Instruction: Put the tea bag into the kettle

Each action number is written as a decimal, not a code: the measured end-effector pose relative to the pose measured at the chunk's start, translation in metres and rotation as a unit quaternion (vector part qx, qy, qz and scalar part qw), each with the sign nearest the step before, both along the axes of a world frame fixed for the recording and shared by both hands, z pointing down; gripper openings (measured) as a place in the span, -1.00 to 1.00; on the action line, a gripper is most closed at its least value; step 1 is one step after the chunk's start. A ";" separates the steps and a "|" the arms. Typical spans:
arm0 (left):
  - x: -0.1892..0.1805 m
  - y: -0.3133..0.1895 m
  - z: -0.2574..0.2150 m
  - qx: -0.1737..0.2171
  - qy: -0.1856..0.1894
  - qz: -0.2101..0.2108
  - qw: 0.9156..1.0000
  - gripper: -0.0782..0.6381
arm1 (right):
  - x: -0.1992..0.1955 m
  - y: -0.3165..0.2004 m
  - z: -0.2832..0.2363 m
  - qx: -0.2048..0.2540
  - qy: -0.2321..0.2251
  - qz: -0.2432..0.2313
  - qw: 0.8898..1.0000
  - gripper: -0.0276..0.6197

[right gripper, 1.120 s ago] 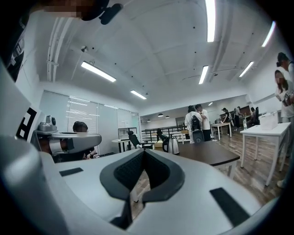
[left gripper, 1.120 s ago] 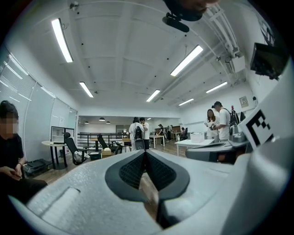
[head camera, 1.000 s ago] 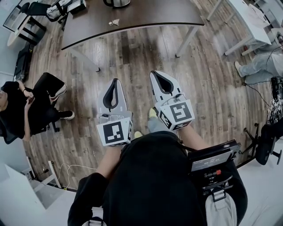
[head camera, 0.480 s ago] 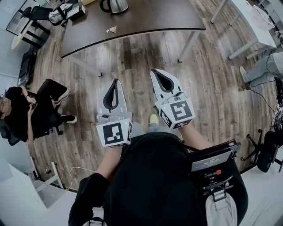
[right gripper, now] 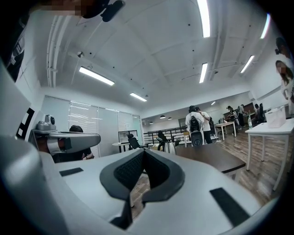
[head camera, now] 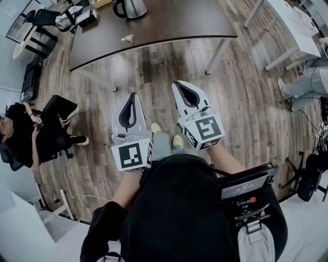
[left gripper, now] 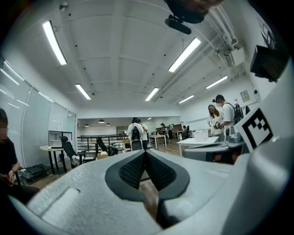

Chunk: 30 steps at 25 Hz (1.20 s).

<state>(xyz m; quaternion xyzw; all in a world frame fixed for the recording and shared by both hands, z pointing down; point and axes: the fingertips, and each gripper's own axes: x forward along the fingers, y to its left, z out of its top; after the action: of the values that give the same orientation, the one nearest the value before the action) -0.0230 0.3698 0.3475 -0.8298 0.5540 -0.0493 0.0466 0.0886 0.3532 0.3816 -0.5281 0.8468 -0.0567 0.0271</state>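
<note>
The steel kettle (head camera: 129, 7) stands at the far edge of a dark brown table (head camera: 174, 23). The small pale tea bag (head camera: 126, 38) lies on the table near its front edge. Both grippers are held level over the wooden floor, well short of the table. My left gripper (head camera: 132, 94) is shut, its dark pads (left gripper: 133, 169) meeting with nothing between them. My right gripper (head camera: 176, 83) is shut and empty too. The right gripper view looks past the closed tips (right gripper: 144, 152) to the kettle (right gripper: 170, 148) on the table (right gripper: 216, 158).
A person sits on a chair (head camera: 31, 128) at the left. A bag and boxes (head camera: 77, 13) lie on the dark table's left end. A white table (head camera: 287, 20) and someone's legs (head camera: 302, 77) are at the right. Table legs (head camera: 218, 51) stand ahead.
The table, kettle and tea bag have slid lower in the head view, so they are closer. Both grippers stay side by side and shut.
</note>
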 end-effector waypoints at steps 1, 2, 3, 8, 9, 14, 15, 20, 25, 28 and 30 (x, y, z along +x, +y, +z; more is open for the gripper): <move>0.000 -0.002 0.001 -0.002 0.000 0.001 1.000 -0.77 | 0.000 -0.002 0.001 -0.002 0.000 -0.001 1.000 -0.90; 0.001 -0.005 0.002 -0.003 -0.001 0.002 1.000 -0.77 | -0.001 -0.005 0.002 -0.003 0.000 -0.001 1.000 -0.90; 0.002 -0.008 0.003 -0.003 -0.002 0.003 1.000 -0.77 | 0.000 -0.008 0.003 -0.005 0.000 -0.001 1.000 -0.90; -0.003 -0.024 0.009 -0.006 -0.009 0.001 1.000 -0.77 | -0.005 -0.022 0.006 -0.010 0.004 0.003 1.000 -0.90; -0.004 -0.029 0.010 -0.007 -0.011 -0.001 1.000 -0.77 | -0.007 -0.026 0.006 -0.011 0.004 0.003 1.000 -0.90; -0.009 -0.058 0.015 -0.013 -0.012 -0.001 1.000 -0.77 | -0.014 -0.053 0.009 -0.017 0.007 0.003 1.000 -0.90; -0.011 -0.064 0.015 -0.013 -0.010 0.000 1.000 -0.78 | -0.016 -0.059 0.009 -0.018 0.008 0.004 1.000 -0.90; -0.021 -0.101 0.017 -0.016 -0.003 0.004 1.000 -0.77 | -0.028 -0.093 0.012 -0.025 0.016 0.005 1.000 -0.90; -0.034 -0.144 0.012 -0.015 0.004 0.006 1.000 -0.77 | -0.040 -0.136 0.006 -0.022 0.020 0.007 1.000 -0.90; -0.042 -0.170 0.008 -0.011 0.007 0.008 1.000 -0.77 | -0.049 -0.159 0.002 -0.020 0.024 0.008 1.000 -0.90; -0.048 -0.185 0.005 -0.009 0.009 0.010 1.000 -0.77 | -0.054 -0.173 -0.001 -0.018 0.026 0.010 0.999 -0.90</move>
<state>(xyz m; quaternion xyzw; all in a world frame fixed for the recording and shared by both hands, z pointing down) -0.0715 0.1849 0.3525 -0.8359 0.5459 -0.0463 0.0348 0.0344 0.1802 0.3806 -0.5380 0.8409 -0.0585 -0.0039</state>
